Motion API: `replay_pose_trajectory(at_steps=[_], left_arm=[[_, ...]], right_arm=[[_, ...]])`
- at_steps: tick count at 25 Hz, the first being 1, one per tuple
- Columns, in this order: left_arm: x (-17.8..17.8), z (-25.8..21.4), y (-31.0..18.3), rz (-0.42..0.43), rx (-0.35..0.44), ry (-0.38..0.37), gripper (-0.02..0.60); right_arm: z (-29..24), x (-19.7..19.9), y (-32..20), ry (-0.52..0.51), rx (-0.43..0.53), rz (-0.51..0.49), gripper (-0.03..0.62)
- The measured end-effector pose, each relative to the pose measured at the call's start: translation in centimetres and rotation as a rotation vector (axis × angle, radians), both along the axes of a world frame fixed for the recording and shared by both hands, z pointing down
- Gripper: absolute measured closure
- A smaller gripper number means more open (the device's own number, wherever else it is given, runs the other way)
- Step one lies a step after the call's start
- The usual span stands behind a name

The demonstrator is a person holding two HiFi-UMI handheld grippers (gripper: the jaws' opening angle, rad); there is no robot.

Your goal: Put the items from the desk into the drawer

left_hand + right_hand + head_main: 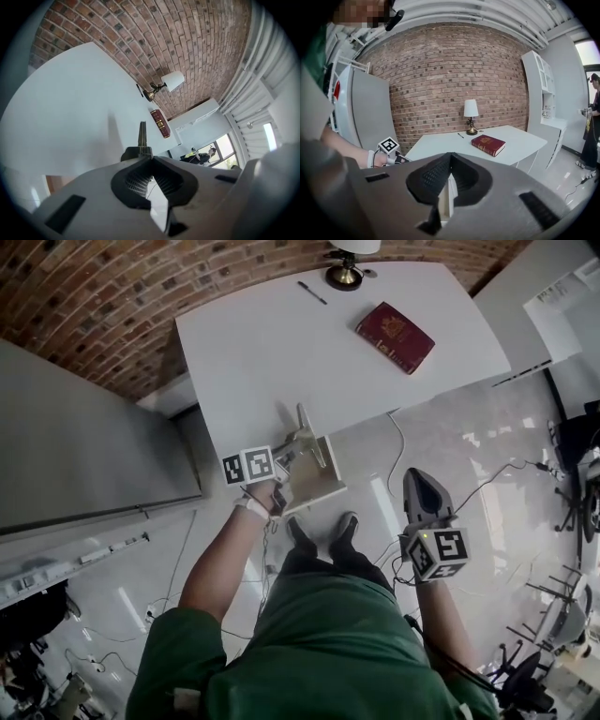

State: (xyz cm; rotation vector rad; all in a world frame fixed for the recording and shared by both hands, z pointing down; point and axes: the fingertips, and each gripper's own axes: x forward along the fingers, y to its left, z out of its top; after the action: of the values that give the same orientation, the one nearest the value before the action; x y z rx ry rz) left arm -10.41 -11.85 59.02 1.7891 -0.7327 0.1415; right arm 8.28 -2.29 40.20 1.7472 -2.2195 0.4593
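A dark red book (394,336) lies on the white desk (272,343) at the far right, with a pen (312,292) near the back edge. The book (160,123) and pen (139,90) also show in the left gripper view, and the book (488,144) and pen (461,135) in the right gripper view. A drawer (317,482) stands pulled out from under the desk's near edge. My left gripper (298,442) is shut on its thin metal handle (142,133), which sticks up at the jaw tips (151,158). My right gripper (419,476) hangs over the floor to the right, shut and empty (450,155).
A lamp (345,270) stands at the desk's back edge. A tall grey cabinet (84,446) stands left of the desk. Cables (506,470) trail over the floor at right. A white shelf unit (539,89) and a standing person (593,108) are at the far right.
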Motion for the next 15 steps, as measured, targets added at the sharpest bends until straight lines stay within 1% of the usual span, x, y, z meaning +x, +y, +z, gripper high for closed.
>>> replay_pose_trajectory(at_steps=[3,6,10,15], left_arm=[[0.1,0.4,2.2,0.057,0.015,-0.068,0.568],[0.5,1.3,4.2,0.102,0.016,-0.128,0.568],[1.3,3.3,6.5,0.160,0.022,-0.210,0.568],[2.2,6.3,9.1,0.277,0.032,-0.337,0.568]], right_arm=[[1.1,0.1,-0.2,-0.041,-0.013,-0.029,0.592],[2.2,0.7,-0.5,-0.059,-0.022,-0.052,0.594],[5.0,2.1,-0.4,-0.082,-0.068,-0.066,0.593],[7.2,3.3,0.5,-0.105,-0.109,-0.070,0.592]])
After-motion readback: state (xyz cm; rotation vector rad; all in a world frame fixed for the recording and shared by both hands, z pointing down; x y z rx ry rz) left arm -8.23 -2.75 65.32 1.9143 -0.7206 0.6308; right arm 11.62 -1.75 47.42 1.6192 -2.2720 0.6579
